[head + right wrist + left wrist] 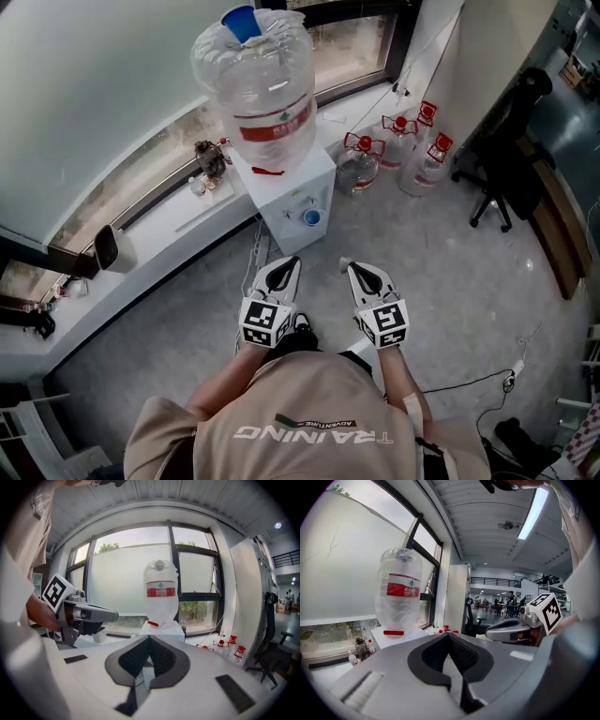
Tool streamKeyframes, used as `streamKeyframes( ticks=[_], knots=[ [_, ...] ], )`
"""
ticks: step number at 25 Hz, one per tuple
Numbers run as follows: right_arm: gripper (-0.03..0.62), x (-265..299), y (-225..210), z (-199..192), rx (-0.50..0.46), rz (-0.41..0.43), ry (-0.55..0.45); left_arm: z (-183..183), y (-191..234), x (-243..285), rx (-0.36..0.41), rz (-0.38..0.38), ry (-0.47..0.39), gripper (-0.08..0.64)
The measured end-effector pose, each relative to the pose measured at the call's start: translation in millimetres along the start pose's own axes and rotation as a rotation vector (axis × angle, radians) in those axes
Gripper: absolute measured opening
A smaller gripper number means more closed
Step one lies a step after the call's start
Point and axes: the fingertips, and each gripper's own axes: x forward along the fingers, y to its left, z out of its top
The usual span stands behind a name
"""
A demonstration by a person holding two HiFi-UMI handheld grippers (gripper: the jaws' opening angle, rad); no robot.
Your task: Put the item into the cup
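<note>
My left gripper (pixel 287 265) and right gripper (pixel 357 271) are held side by side at waist height, both pointing at a white water dispenser (pixel 292 199). Each is shut with nothing between its jaws. In the left gripper view the left gripper (pixel 449 636) has its tips meeting, and the right gripper's body (pixel 520 627) shows at the right. The right gripper (pixel 149 639) looks the same in its own view. I cannot pick out a cup or an item with certainty. A small white container (pixel 99 635) stands on the window ledge.
A large clear water bottle (pixel 262 80) sits upside down on the dispenser. Several red-capped jugs (pixel 398 152) stand on the floor to its right. A black office chair (pixel 511 155) is further right. A long window ledge (pixel 159 234) carries small bottles (pixel 211 161). A cable (pixel 483 380) lies on the floor.
</note>
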Motion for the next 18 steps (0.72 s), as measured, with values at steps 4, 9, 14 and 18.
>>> streamKeyframes(
  ticks=[4,9,14,18],
  knots=[
    [0.011,28,-11,7,0.016,-0.022,0.003,2,20,22,0.002,-0.04,0.021,0.008],
    [0.011,49,-27,11,0.035,-0.038,0.012,6,35,49,-0.002,-0.065,0.04,0.008],
    [0.011,65,-48,7,0.044,-0.012,0.027,8,43,79,-0.012,-0.048,0.055,0.008],
    [0.011,81,-66,2,0.041,0.043,0.031,8,48,104,-0.012,-0.004,0.071,0.008]
  ],
)
